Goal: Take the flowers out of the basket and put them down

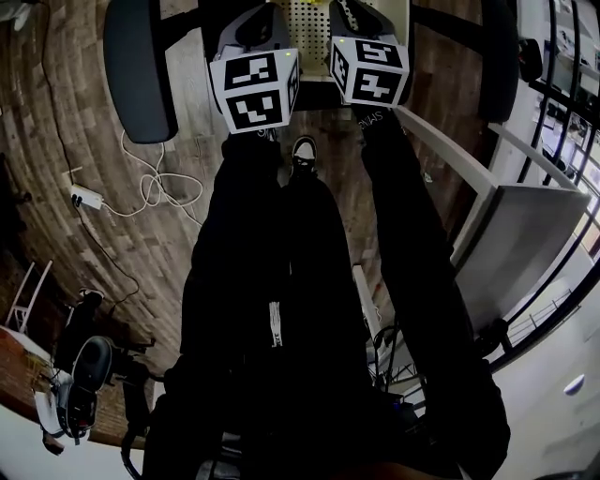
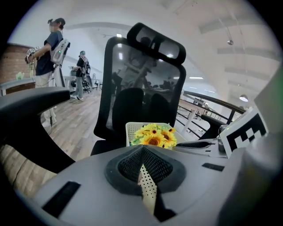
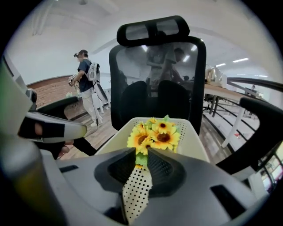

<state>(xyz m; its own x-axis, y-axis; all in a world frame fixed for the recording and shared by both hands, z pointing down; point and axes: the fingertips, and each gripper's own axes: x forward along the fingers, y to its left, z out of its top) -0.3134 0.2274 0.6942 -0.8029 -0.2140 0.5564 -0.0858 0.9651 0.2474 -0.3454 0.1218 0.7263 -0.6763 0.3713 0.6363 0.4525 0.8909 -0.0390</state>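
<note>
A bunch of yellow sunflowers [image 3: 155, 134] lies in a white perforated basket [image 3: 191, 142] on the seat of a black office chair [image 3: 157, 75]. My right gripper [image 3: 141, 155] hovers low over the basket's near end. Its jaws stand a narrow slit apart, and a green leaf of the bunch shows in the slit without being pinched. My left gripper [image 2: 141, 149] is beside it with its tips together, and the flowers [image 2: 154, 136] and basket [image 2: 131, 129] lie just beyond. In the head view both marker cubes [image 1: 255, 89] hang over the basket [image 1: 309, 19].
The chair's armrests [image 1: 141, 66] flank the basket on both sides. A white power strip [image 1: 87, 197] with a coiled cable lies on the wood floor at left. A white desk [image 1: 525, 253] and a railing stand at right. Two people [image 2: 51, 53] stand far behind.
</note>
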